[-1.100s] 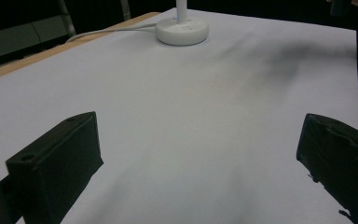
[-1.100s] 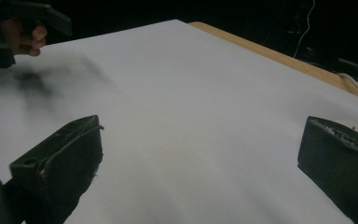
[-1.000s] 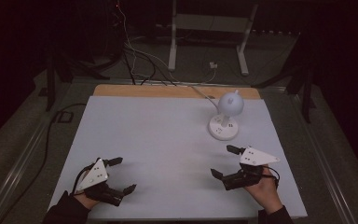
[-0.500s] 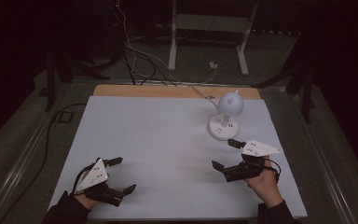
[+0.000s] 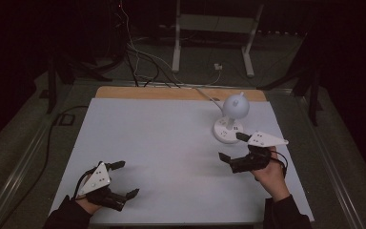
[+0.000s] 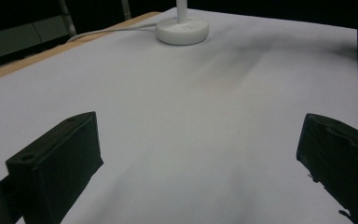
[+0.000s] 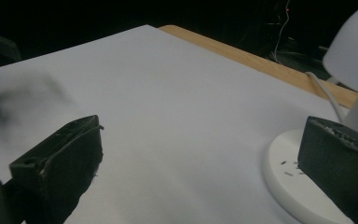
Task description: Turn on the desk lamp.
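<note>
Both hand-held black two-jaw grippers rest low over the pale white tabletop [image 5: 162,143] with jaws spread apart and nothing between them. In the high view the left gripper [image 5: 124,179] sits at the lower left of the frame, its grey three-cornered plate tilted up, held by the left hand [image 5: 91,202] whose dark sleeve enters from the bottom edge. The right gripper [image 5: 232,147] lies at the lower right, held by the right hand [image 5: 270,174], its farther jaw just beside the round base of the small white desk lamp with a globe-shaped head [image 5: 232,117], which stands at the right of the table toward the far edge. In the right gripper view that lamp's base [image 7: 289,182] appears at the lower right, partly behind the right-side jaw, with the shade at the upper right. In the left gripper view the lamp base [image 6: 182,31] stands well apart at the top centre. A strip of bare wood edges the far side of the table [image 5: 171,93]. Beyond it the room is dark, with loose cables [image 5: 138,62] on the floor and the white legs of a metal stand [image 5: 214,28].
</note>
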